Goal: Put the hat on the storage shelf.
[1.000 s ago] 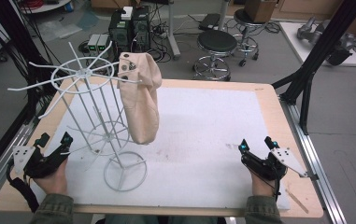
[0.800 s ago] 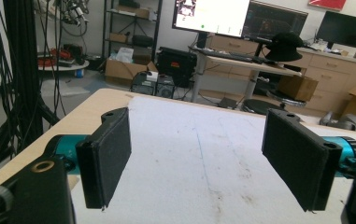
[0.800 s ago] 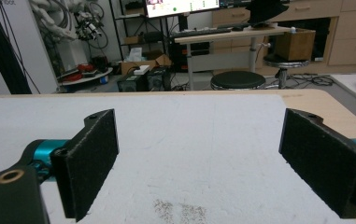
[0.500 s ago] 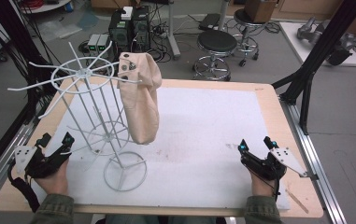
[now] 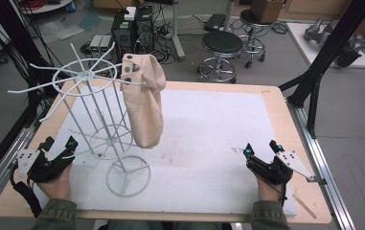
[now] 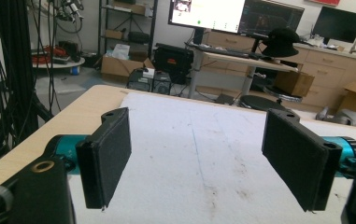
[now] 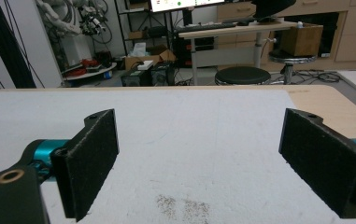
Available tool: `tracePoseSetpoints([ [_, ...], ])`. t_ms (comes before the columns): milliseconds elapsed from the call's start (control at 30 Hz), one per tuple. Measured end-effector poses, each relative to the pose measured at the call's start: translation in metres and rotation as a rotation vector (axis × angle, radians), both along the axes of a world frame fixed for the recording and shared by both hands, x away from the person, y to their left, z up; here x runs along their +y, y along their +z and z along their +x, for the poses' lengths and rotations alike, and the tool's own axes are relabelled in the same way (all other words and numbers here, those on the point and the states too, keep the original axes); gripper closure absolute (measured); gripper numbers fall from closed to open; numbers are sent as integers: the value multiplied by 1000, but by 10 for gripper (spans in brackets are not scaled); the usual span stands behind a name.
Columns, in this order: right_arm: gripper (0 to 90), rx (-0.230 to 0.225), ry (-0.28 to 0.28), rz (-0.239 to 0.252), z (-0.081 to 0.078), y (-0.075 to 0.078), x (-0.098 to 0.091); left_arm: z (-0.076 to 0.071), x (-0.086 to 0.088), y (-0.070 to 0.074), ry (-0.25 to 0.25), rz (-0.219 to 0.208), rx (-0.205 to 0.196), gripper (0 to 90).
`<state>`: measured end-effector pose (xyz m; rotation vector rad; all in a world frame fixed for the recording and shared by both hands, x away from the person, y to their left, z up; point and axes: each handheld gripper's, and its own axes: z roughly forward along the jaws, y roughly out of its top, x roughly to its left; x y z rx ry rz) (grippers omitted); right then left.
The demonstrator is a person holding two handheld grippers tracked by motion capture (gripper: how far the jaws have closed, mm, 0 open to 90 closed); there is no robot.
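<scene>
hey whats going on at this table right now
A person sits at the table with a pair of tongs in each hand. The left tongs rest near the left edge and the right tongs near the right edge, both open and holding nothing. Between them, toward the left, stands a white wire rack with a beige cloth bag hanging from one of its upper arms. Nothing is being touched at this moment.

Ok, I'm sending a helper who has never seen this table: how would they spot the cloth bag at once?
Start at the white mat covering the table, then find the white wire rack on its left half. The bag hangs from one of the rack's top arms: the only soft beige thing there, with dark round fasteners near its top.
</scene>
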<state>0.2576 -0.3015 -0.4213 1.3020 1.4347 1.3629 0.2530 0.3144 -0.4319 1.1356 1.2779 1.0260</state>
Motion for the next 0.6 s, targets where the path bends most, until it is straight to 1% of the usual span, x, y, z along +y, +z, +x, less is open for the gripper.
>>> tracePoseSetpoints([
  [600,112,9,4,0,1,-1,-1,1,1,-1,-2,-3,6,243],
])
